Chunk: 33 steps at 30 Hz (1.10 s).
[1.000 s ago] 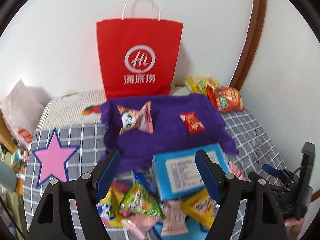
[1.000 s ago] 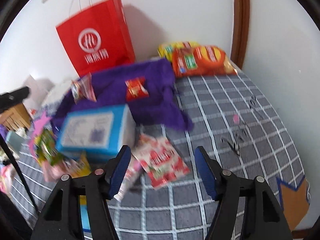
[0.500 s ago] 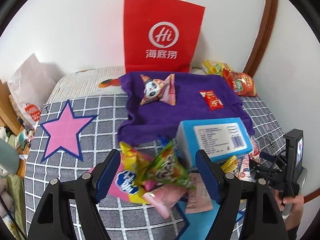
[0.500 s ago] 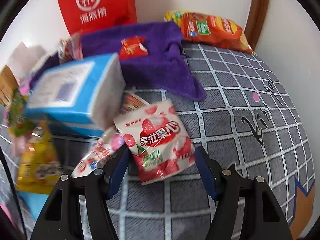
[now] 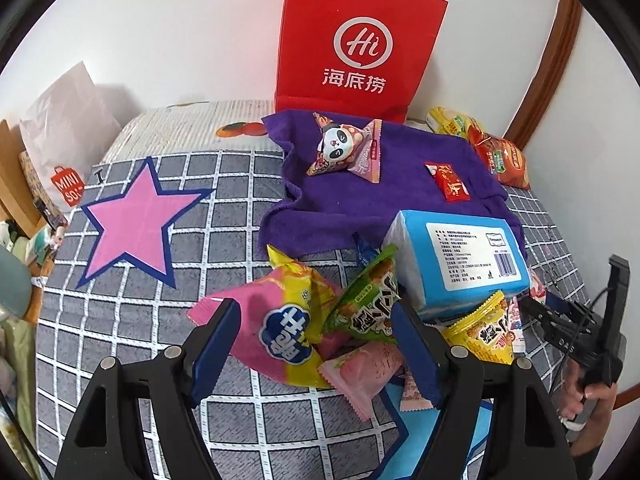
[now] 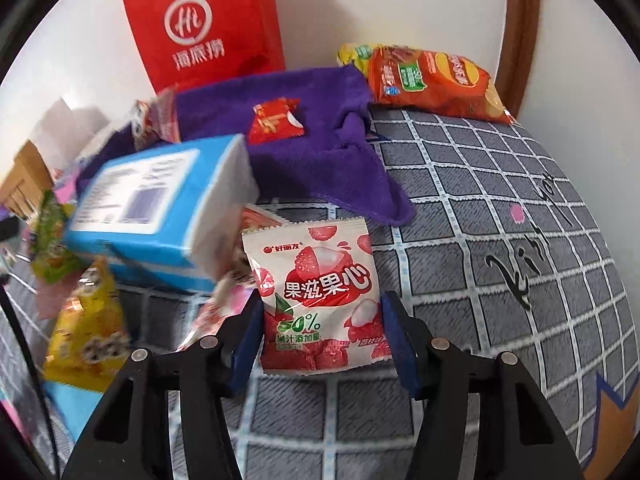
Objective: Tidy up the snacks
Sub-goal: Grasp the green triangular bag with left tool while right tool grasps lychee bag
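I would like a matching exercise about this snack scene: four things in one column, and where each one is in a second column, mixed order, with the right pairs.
Things:
1. panda snack packet
2. strawberry gummy packet
3. red paper bag
4. orange chip bag

Places:
A. standing against the white wall
B. between the fingers of the right gripper
C. on the purple towel
D. on the checked cover beside the wooden door frame

Pairs: 1-C, 2-B, 3-A, 4-D
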Tool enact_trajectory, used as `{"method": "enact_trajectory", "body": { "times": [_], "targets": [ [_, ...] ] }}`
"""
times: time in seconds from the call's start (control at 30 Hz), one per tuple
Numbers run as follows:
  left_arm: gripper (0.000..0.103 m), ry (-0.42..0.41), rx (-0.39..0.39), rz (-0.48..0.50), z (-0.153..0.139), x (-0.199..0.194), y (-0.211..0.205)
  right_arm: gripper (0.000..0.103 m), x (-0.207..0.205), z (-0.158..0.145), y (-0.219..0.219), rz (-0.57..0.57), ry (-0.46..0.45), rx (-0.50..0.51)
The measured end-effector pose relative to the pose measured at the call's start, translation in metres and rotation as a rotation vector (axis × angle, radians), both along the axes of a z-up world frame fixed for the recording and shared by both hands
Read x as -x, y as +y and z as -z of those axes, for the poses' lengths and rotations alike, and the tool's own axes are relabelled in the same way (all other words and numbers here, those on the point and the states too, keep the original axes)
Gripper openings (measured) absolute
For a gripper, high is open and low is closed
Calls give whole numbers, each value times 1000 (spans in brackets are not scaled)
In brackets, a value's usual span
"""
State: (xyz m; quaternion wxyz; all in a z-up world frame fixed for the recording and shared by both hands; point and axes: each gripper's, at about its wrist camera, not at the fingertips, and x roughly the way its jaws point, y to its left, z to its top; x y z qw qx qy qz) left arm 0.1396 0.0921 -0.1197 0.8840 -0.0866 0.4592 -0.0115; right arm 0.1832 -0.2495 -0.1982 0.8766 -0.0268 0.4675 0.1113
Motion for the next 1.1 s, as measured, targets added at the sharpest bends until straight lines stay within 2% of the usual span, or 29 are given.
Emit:
{"method": "enact_trajectory", "body": {
  "times": [0.13,0.23,0.5,0.7,0.83,1.1],
  "targets": [
    [76,0,43,29,5,0,-7,57,15,-1,2,-7,2,-15],
    [76,4,66,47,8,-3,-13,59,15,13,6,-8,32,4],
    [74,12,112,96,14,-16,-28,60,22,18,9,25,-53,39],
    [74,30,88,94,26,-24,-36,61,21,19,9,27,-50,31],
    [67,39,77,101,30,-26,-39,64,20,19,7,20,-46,12],
    [61,27,92,95,29,-20,-35,64,19,19,7,18,-47,18]
  ]
}}
